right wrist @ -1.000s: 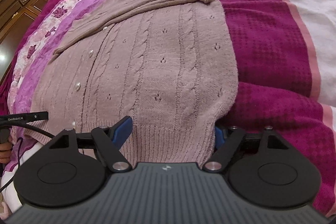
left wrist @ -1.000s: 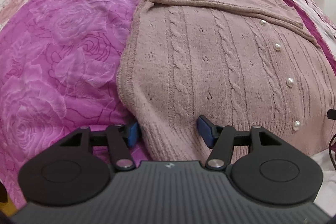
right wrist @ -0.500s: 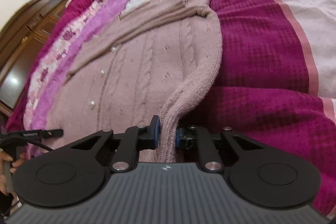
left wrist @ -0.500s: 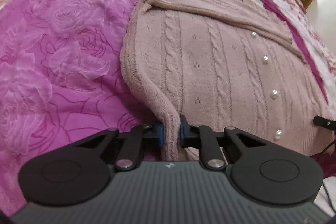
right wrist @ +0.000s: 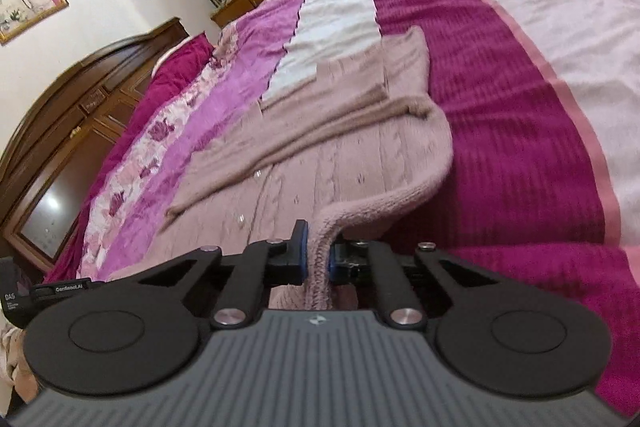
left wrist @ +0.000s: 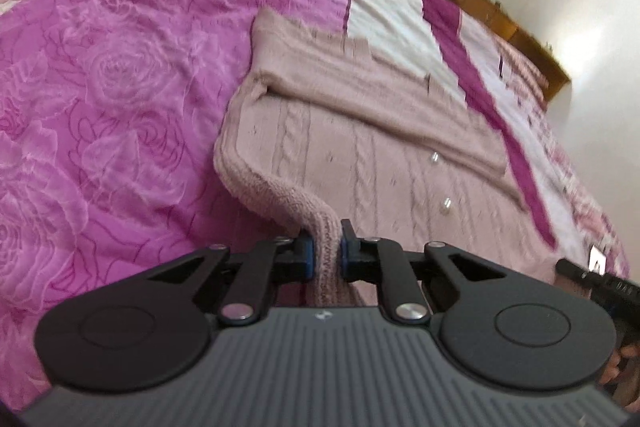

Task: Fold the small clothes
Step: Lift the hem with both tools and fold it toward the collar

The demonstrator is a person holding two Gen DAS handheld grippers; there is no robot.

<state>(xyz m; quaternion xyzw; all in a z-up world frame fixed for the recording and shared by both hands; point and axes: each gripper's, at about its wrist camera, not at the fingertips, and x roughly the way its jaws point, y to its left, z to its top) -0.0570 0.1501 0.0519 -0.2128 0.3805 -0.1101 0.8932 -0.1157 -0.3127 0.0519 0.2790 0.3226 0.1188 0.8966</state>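
Chunky cable-knit wool on the dusty-pink cardigan (left wrist: 384,163), ribbed hem, glossy pearl buttons (left wrist: 445,203). The bedspread (left wrist: 120,115) shows a satiny rose-pattern sheen, turning to plush, ribbed magenta cloth (right wrist: 500,131) on the other side. Matt black plastic on the left tool (left wrist: 326,255), shiny metal rivets (left wrist: 411,311). Polished dark wooden headboard (right wrist: 68,115).

Each gripper, left (left wrist: 326,253) and right (right wrist: 318,259), is matte black: ribbed grey-black housing, two round discs, silver pivot screws, blue-padded fingers (left wrist: 307,255), and a small white logo centred.
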